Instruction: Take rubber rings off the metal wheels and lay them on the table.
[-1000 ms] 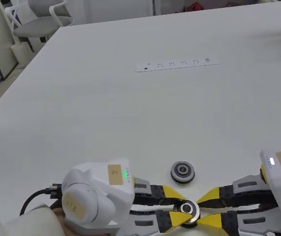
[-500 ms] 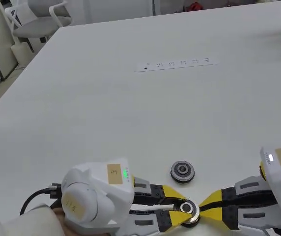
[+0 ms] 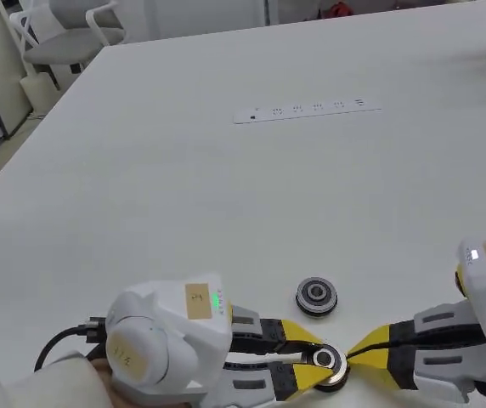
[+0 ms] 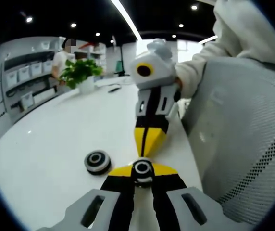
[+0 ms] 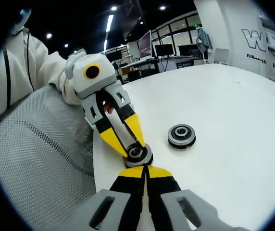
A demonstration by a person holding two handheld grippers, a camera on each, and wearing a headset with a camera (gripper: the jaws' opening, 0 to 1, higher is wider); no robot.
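Left gripper (image 4: 142,173) clamped on metal wheel (image 3: 326,360) at near edge of table (image 3: 183,204); right gripper (image 5: 147,169) jaws together at its rim. Second wheel (image 3: 316,295) just beyond. Rubber ring (image 5: 136,163) probably stretchy, grippy, light: pinch outer lip, peel sideways

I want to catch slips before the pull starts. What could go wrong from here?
The left gripper clamps the wheel close to the near edge of the table. If the right gripper, closed at the wheel's rim, tugs hard, the wheel may slip free and roll off the edge. The second wheel lies close beside them, so a sudden jerk could knock it away.
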